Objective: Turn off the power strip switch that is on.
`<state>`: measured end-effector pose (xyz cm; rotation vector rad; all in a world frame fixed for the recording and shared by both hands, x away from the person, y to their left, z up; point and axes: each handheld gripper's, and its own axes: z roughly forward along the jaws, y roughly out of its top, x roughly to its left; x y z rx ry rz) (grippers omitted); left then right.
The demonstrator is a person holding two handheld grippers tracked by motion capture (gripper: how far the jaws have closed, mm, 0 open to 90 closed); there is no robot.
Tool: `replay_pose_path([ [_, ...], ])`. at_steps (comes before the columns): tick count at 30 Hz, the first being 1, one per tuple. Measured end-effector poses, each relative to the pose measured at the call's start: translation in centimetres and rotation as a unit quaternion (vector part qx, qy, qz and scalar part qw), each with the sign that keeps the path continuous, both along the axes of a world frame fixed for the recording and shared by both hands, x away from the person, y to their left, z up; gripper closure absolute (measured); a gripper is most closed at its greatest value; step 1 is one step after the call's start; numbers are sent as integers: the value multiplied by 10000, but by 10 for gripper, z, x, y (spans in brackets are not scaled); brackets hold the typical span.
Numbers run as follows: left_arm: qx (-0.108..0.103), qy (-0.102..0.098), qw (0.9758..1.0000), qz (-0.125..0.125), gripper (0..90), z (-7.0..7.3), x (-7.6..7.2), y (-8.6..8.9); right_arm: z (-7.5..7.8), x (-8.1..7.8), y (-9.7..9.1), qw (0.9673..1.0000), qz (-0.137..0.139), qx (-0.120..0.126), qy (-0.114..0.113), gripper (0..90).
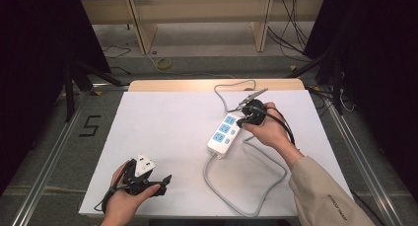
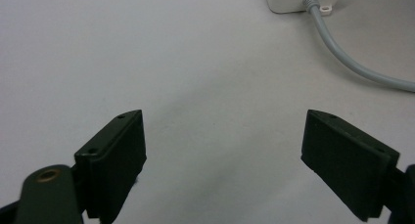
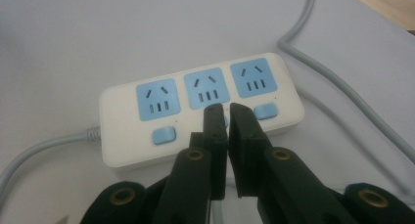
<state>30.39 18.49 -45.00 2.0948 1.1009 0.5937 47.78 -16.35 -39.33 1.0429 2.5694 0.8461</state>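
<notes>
A white power strip [image 1: 224, 132] with three blue sockets and blue switch buttons lies right of the table's middle. Its grey cable [image 1: 217, 186] loops toward the front edge. In the right gripper view the strip [image 3: 147, 150] lies just beyond my right gripper [image 3: 225, 109]. Its jaws stand together with only a thin slit and nothing between them. Their tips hide the middle button. In the high view the right gripper [image 1: 241, 121] is at the strip's far right end. My left gripper [image 1: 156, 184] rests near the front left, and in its own view the left gripper [image 2: 222, 141] is wide open over bare table.
The white table top [image 1: 162, 122] has free room on its left half. A second grey cable [image 1: 224, 90] runs off the far edge. The strip's cable end [image 2: 337, 53] lies ahead of the left gripper. Beyond the table are a floor, cables and shelf legs.
</notes>
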Motion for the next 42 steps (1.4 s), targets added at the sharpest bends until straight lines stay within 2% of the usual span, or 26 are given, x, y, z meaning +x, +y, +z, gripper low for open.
replay_pose_path([
  [20,-5,29,10000,17,159,0,0,1,3,-26,-24,9987,19,452,-232,735],
  [34,0,41,10000,31,159,0,0,1,5,-42,-42,9964,6,712,-451,628],
  [42,-5,39,10000,28,159,-1,0,2,0,-56,-52,9933,71,947,-652,541],
])
